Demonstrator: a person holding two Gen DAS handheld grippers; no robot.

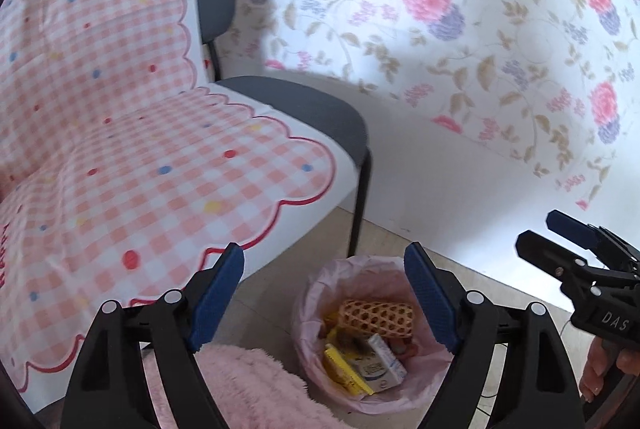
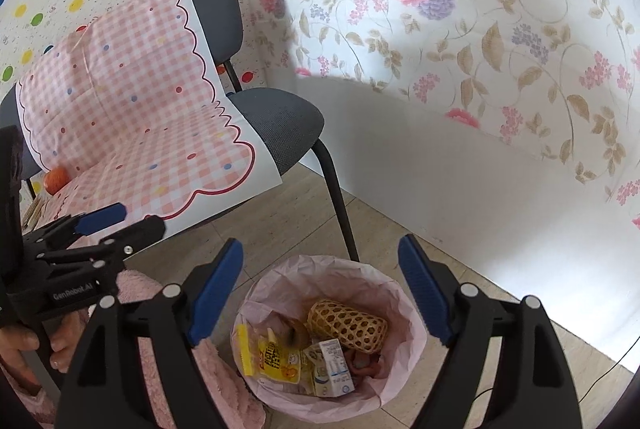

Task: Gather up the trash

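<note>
Both tongs, left point(image 1: 324, 293) and right point(image 2: 320, 293), gape empty above lined bin point(image 2: 404, 313) | Risk: knocking bin, spilling mesh sleeve point(image 2: 348, 325), cartons.

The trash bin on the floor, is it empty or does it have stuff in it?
Partly filled. The pink-lined bin holds a woven tube, a yellow packet and a small carton.

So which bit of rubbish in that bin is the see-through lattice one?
The woven mesh tube, lying on its side at the top of the pile; the yellow packet and small white carton are solid.
</note>
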